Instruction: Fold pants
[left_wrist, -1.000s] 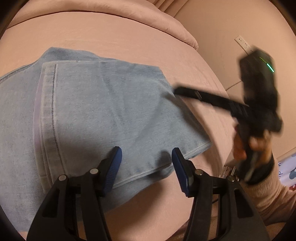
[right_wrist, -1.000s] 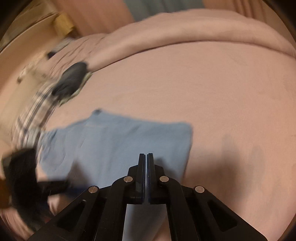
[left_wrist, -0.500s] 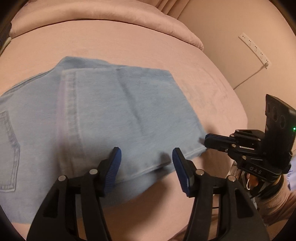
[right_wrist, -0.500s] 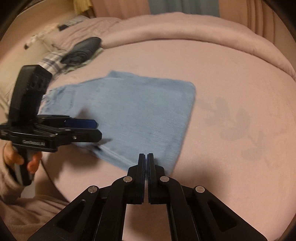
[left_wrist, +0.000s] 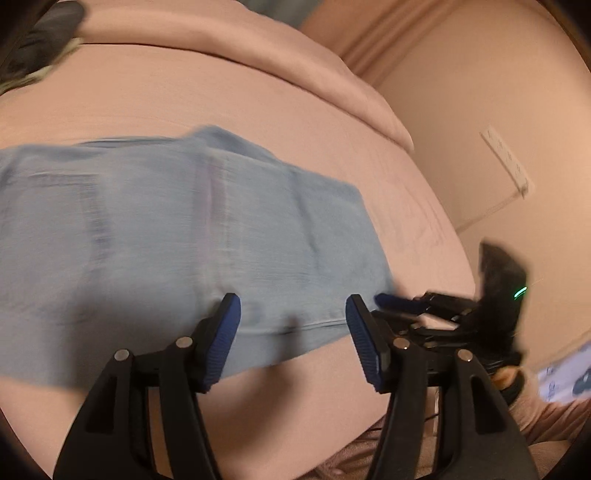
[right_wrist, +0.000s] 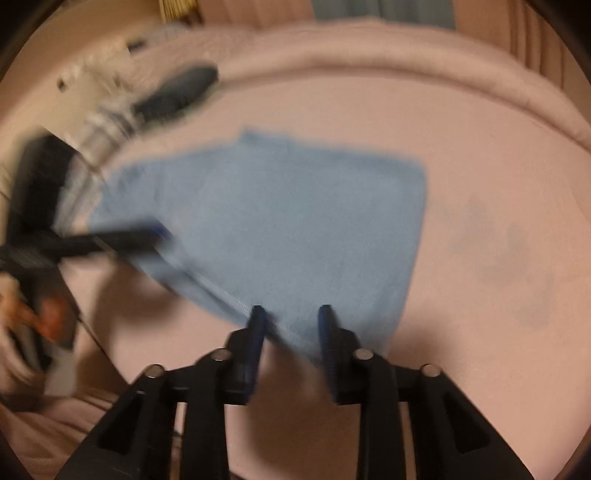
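The pants (right_wrist: 288, 221) lie flat on the bed (right_wrist: 480, 155), a pale blue denim slab already folded into a rough rectangle whose long axis runs from the left of the frame to the right in the left wrist view, filling its middle and left. The relation that matters is at the near hem: in the right wrist view that edge runs slantwise down to a near corner low in the centre of the frame, and the right gripper (right_wrist: 290, 314) sits right at that corner, its fingers astride the cloth. Its jaws have just been opening and stand a little apart; the corner lies between them, but blur keeps me from saying whether the pads touch it, and nothing looks pinched. The left gripper (left_wrist: 293, 306) hangs just above the same near hem further along, jaws well apart and empty, with the hem seen between its fingers. Both are at the near edge; the right looks lower and closer to the fabric, so I judge it the likelier to take hold first. The denim shows a vertical seam and a faint pocket outline toward the left, no loose legs trailing.
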